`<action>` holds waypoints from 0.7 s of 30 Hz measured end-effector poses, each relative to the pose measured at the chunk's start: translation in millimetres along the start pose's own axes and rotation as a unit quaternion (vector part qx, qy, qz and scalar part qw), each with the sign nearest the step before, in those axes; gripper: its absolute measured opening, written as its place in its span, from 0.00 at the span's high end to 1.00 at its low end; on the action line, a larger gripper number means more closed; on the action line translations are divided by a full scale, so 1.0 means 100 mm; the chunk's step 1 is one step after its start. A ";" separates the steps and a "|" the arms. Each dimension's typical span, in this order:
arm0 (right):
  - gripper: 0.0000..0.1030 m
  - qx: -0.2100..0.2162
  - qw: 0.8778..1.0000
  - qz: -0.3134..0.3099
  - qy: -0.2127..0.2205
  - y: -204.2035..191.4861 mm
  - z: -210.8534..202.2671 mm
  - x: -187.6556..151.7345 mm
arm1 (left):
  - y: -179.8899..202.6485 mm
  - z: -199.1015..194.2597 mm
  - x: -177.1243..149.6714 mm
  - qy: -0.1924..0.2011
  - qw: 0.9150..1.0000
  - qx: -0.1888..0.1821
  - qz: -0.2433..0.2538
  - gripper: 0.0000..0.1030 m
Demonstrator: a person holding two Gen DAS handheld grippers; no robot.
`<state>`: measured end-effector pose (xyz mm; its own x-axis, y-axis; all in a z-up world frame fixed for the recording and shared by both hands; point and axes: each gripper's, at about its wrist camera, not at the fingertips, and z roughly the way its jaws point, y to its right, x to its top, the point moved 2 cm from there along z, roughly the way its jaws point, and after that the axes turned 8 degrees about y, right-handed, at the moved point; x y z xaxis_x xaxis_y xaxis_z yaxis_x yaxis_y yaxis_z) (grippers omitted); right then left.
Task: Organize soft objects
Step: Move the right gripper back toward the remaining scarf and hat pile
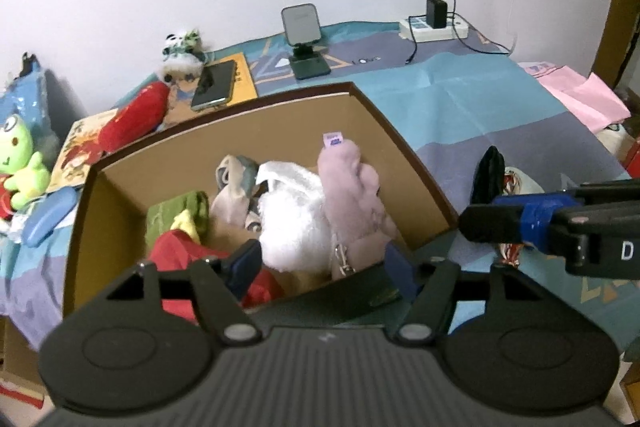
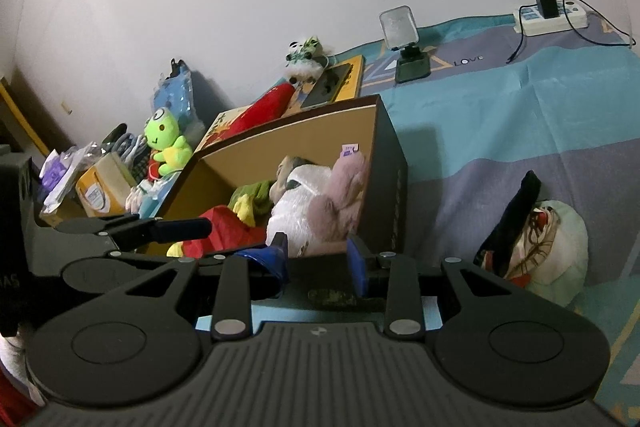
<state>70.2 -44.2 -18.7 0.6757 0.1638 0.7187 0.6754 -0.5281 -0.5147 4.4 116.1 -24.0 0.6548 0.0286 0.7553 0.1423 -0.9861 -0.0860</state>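
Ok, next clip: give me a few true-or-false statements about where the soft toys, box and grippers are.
1. The pink plush lies inside the cardboard box. True.
2. The green frog plush is in the box. False: it sits outside, beyond the box's left side.
3. The left gripper is clamped on the pink plush. False: its jaws stand open, pressing on nothing.
4. A phone lies on the bedspread behind the box. True.
5. A pale green plush with a black part lies outside the box, to its right. True.
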 end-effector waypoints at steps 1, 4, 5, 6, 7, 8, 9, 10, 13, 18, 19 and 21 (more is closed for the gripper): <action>0.85 0.001 1.000 -0.001 -0.002 0.01 -0.02 -0.01 | 0.02 -0.01 -0.01 -0.002 1.000 0.004 -0.003 0.33; 0.85 0.003 1.000 -0.004 -0.010 0.05 -0.07 -0.03 | 0.07 -0.05 -0.02 -0.009 1.000 0.014 -0.015 0.33; 0.85 0.003 1.000 -0.004 -0.013 0.07 -0.08 -0.04 | 0.09 -0.07 -0.03 -0.010 1.000 0.018 -0.019 0.33; 0.85 0.004 1.000 -0.006 -0.016 0.08 -0.10 -0.05 | 0.11 -0.09 -0.04 -0.011 0.999 0.021 -0.021 0.33; 0.85 0.005 1.000 -0.007 -0.020 0.09 -0.11 -0.07 | 0.13 -0.11 -0.05 -0.011 0.999 0.025 -0.024 0.33; 0.85 0.005 1.000 -0.009 -0.023 0.10 -0.12 -0.09 | 0.15 -0.13 -0.06 -0.011 0.999 0.029 -0.028 0.33; 0.85 0.005 1.000 -0.011 -0.026 0.11 -0.14 -0.10 | 0.16 -0.15 -0.08 -0.012 0.999 0.032 -0.030 0.33; 0.85 0.006 0.999 -0.013 -0.030 0.12 -0.15 -0.12 | 0.18 -0.17 -0.09 -0.012 0.999 0.035 -0.034 0.33; 0.85 0.005 0.999 -0.017 -0.042 0.17 -0.17 -0.17 | 0.23 -0.21 -0.13 -0.015 0.998 0.042 -0.044 0.32; 0.85 0.008 0.998 -0.020 -0.059 0.25 -0.21 -0.24 | 0.33 -0.20 -0.20 -0.026 0.997 0.050 -0.055 0.32; 0.85 0.009 0.998 -0.021 -0.062 0.26 -0.22 -0.26 | 0.36 -0.19 -0.21 -0.028 0.997 0.051 -0.057 0.32; 0.85 0.009 0.997 -0.022 -0.067 0.28 -0.23 -0.29 | 0.41 -0.18 -0.24 -0.033 0.996 0.053 -0.059 0.32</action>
<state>63.0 -83.3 -42.8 0.6781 0.2968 0.6724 0.7094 -0.5038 -0.4929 -18.7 72.4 -34.3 0.6755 0.1582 0.7202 0.2976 -0.9521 -0.0699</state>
